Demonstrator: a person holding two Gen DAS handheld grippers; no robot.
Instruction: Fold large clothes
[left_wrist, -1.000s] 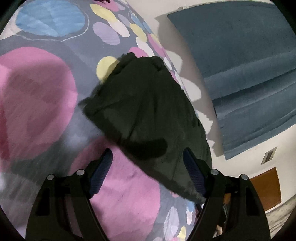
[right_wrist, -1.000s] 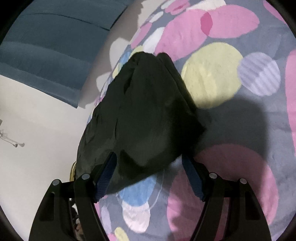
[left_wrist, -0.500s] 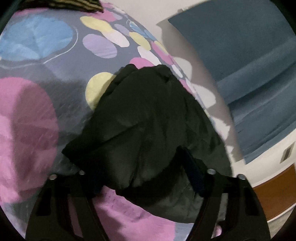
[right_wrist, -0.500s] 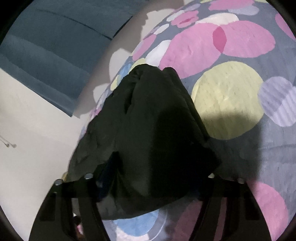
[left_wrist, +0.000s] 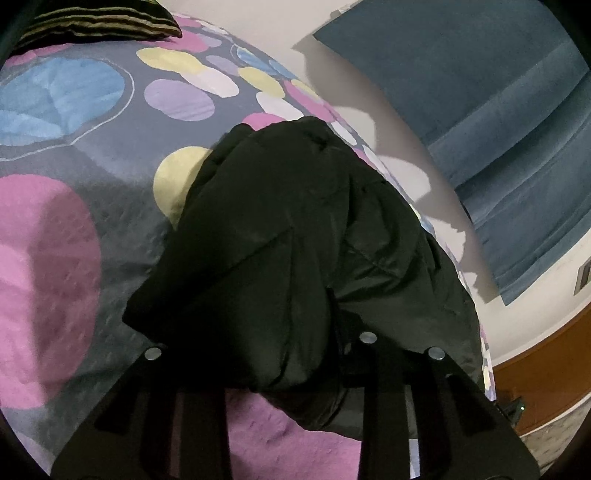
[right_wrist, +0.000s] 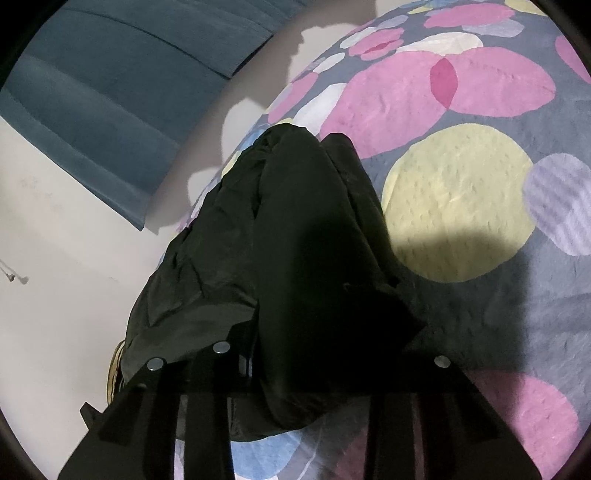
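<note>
A black padded jacket (left_wrist: 295, 206) lies bunched near the edge of a bed with a grey cover (left_wrist: 55, 240) printed with coloured circles. My left gripper (left_wrist: 266, 332) has a thick fold of the jacket's near end between its jaws, which are closing; the fabric hides the fingertips. In the right wrist view the same jacket (right_wrist: 295, 221) swells up between the jaws of my right gripper (right_wrist: 325, 343), which are closing on its near end as well. Both pairs of pads are buried in the cloth.
A dark striped pillow (left_wrist: 99, 18) lies at the far end of the bed. A blue curtain (left_wrist: 498, 129) hangs on the pale wall beside the bed edge (right_wrist: 207, 206). A brown wooden surface (left_wrist: 546, 369) shows below it. The cover (right_wrist: 461, 203) spreads wide to the right.
Both grippers pushed forward over the jacket's near edge and their jaws narrowed. The blue pads, visible a second ago, are now buried in bunched black fabric.
</note>
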